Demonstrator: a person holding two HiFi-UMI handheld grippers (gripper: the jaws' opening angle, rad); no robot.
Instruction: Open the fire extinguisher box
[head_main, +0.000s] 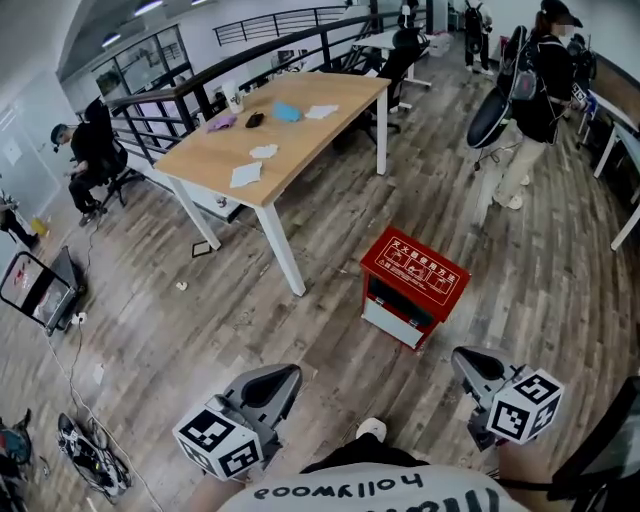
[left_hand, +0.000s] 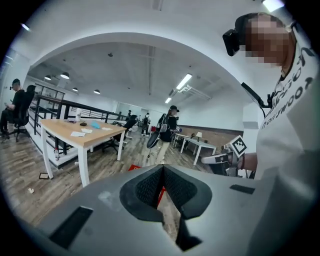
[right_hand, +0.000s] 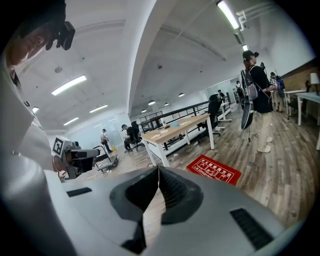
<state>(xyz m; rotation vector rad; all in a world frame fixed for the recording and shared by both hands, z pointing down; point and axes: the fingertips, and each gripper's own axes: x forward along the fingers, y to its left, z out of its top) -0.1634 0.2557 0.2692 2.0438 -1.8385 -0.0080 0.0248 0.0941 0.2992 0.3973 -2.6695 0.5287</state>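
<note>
Head view: one fire extinguisher box (head_main: 413, 285) sits closed on the wood floor, just right of the near leg of the one table (head_main: 300, 140) and ahead of both grippers. Its red printed lid faces up, with the long axis running from upper left to lower right in frame; the pale front panel faces lower left. Two grippers are low in frame, well short of the box: the left gripper (head_main: 280, 380) and the right gripper (head_main: 470, 365). Three white papers lie on the tabletop. Left gripper view: jaws pressed together with nothing between them, and only a red sliver of the box (left_hand: 134, 168) shows past them. Right gripper view: jaws likewise closed and empty, with the box lid (right_hand: 213, 170) on the floor ahead to the right.
</note>
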